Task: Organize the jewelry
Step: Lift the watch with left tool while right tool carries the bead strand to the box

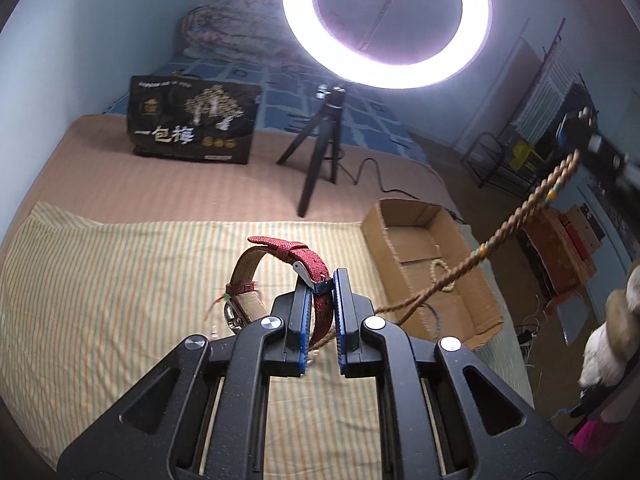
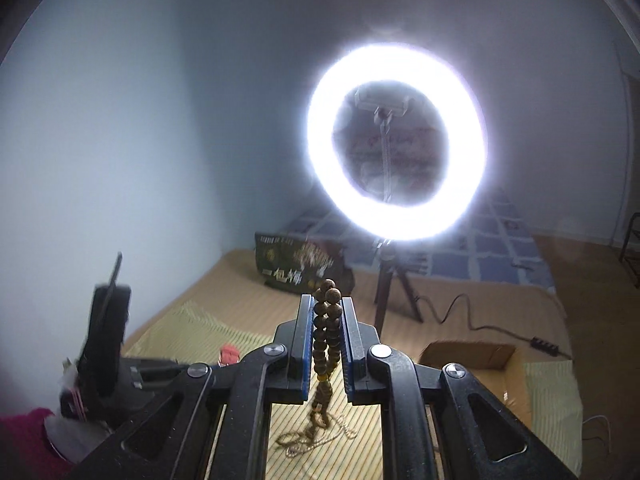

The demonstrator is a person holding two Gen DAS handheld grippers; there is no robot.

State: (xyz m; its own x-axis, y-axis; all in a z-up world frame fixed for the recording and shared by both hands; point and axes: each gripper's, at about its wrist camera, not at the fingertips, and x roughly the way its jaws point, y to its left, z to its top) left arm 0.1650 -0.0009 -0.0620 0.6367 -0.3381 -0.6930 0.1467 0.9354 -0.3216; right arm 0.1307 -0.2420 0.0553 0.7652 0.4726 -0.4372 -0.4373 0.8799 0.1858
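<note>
My left gripper (image 1: pixel 322 280) is shut on the strap of a red fabric watch (image 1: pixel 280 276) and holds it above the striped cloth (image 1: pixel 100 300). My right gripper (image 2: pixel 327 304) is shut on a long string of brown wooden beads (image 2: pixel 326 332), which hangs down to the cloth. In the left wrist view the bead string (image 1: pixel 500 236) runs taut from below my left gripper up to the right gripper (image 1: pixel 588 128) at the far right. An open cardboard box (image 1: pixel 432 264) on the right holds a small bead bracelet (image 1: pixel 440 274).
A lit ring light (image 1: pixel 386 24) on a black tripod (image 1: pixel 320 160) stands behind the cloth, its cable trailing right. A black printed bag (image 1: pixel 192 120) stands at the back left. A thin pale chain (image 2: pixel 320 440) lies on the cloth. Shelves and clutter are at the right.
</note>
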